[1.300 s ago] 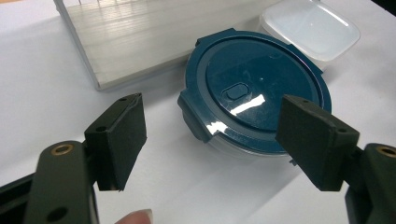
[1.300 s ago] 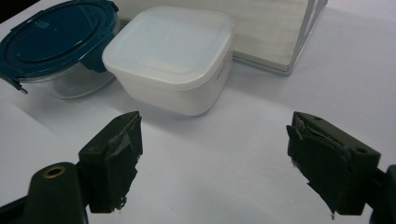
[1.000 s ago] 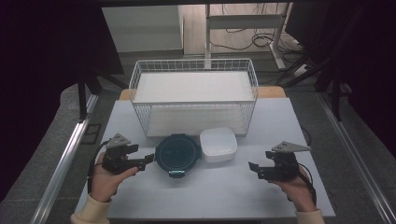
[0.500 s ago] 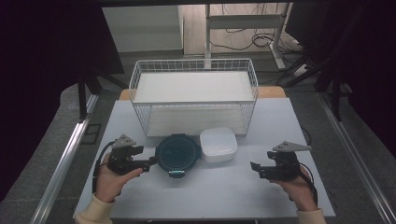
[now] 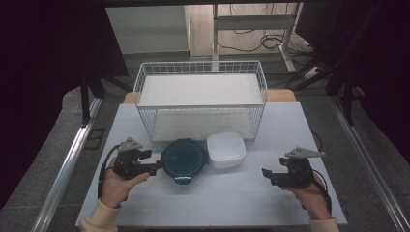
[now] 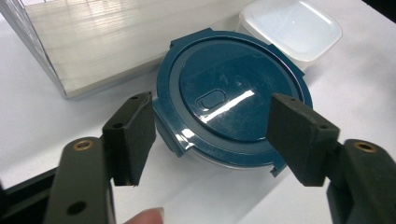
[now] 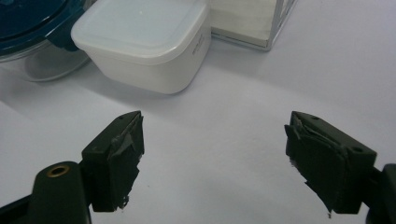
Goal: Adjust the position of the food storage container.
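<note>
A round clear container with a dark blue lid sits on the white table in front of the wire basket. My left gripper is at its left edge. In the left gripper view the lid lies between and just beyond the pads. The left gripper has just been closing, but a gap remains on both sides, so it is open. A white square lidded container touches the round one on its right. My right gripper rests open over bare table, right of that white container.
A white wire basket with a pale board inside stands behind both containers. Its corner is also in the right gripper view. The table's front edge lies near the person's sleeves. Dark floor, rails and cables surround the table.
The left hand has slid right, bringing its jaws up to the blue-lidded container, and the jaws have narrowed a little. The right hand has not moved.
</note>
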Tool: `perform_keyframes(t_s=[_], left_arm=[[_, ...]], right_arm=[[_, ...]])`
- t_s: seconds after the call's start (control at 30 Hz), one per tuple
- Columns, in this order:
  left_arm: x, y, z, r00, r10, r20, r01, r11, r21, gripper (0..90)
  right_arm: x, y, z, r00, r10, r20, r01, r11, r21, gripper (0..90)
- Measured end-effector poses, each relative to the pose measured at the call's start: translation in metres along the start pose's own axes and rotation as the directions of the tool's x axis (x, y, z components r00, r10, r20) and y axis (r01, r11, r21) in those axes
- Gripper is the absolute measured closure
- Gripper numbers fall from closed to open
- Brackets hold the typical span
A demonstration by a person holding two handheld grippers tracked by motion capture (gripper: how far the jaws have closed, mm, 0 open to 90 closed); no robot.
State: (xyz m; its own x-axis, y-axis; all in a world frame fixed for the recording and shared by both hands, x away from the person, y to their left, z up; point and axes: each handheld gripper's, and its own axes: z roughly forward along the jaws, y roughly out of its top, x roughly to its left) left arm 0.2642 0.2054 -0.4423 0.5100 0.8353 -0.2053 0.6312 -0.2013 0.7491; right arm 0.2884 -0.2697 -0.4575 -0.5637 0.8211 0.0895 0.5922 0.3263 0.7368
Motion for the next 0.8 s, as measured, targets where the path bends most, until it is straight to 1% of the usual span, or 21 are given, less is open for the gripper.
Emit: perform_keyframes(t_s=[0.07,0.17,0.3,0.4,0.5,0.53,0.67,0.73,0.77,0.8], left_arm=[[0.000,0.000,0.002,1.0000,0.004,0.008,-0.004,1.0000,0.003,34.6],[-0.001,0.001,0.001,0.9999,0.009,0.011,-0.009,1.0000,-0.001,34.6],[-0.001,0.006,-0.005,1.0000,0.006,-0.006,-0.006,0.9997,-0.024,33.8],[-0.003,0.012,-0.005,0.9999,0.009,-0.010,-0.009,0.9994,-0.034,33.7],[-0.003,0.025,0.004,0.9998,0.020,0.000,-0.020,0.9994,-0.030,35.6],[-0.003,0.025,0.004,0.9998,0.020,0.000,-0.020,0.9994,-0.030,36.3],[-0.003,0.039,0.017,0.9996,0.029,-0.006,-0.029,0.9994,-0.018,38.3],[-0.002,0.045,0.024,0.9997,0.025,0.000,-0.025,0.9996,-0.013,40.4],[0.000,0.051,0.031,0.9998,0.017,0.002,-0.017,0.9998,-0.003,41.0],[0.000,0.051,0.031,0.9998,0.017,0.002,-0.017,0.9998,-0.003,41.4]], right_arm=[[0.000,0.000,0.002,1.0000,0.006,0.001,-0.006,1.000,0.010,19.5],[0.001,0.000,0.004,1.0000,0.002,0.002,-0.002,1.000,0.011,19.5],[0.005,0.004,0.005,1.0000,-0.006,-0.007,0.007,1.000,0.016,19.5],[0.007,0.007,0.004,0.9998,-0.013,-0.015,0.013,1.000,0.004,19.5],[0.006,0.007,0.003,0.9998,-0.012,-0.014,0.012,1.000,0.005,19.5],[0.006,0.007,0.003,0.9998,-0.012,-0.014,0.012,1.000,0.005,19.5],[0.003,0.006,0.006,0.9998,-0.011,-0.015,0.011,1.000,0.014,19.5],[0.002,0.005,0.008,0.9999,-0.008,-0.015,0.008,1.000,0.018,19.5],[0.002,0.005,0.008,0.9999,-0.007,-0.013,0.008,1.000,0.020,19.5],[0.002,0.005,0.008,0.9999,-0.007,-0.012,0.008,1.000,0.021,19.5]])
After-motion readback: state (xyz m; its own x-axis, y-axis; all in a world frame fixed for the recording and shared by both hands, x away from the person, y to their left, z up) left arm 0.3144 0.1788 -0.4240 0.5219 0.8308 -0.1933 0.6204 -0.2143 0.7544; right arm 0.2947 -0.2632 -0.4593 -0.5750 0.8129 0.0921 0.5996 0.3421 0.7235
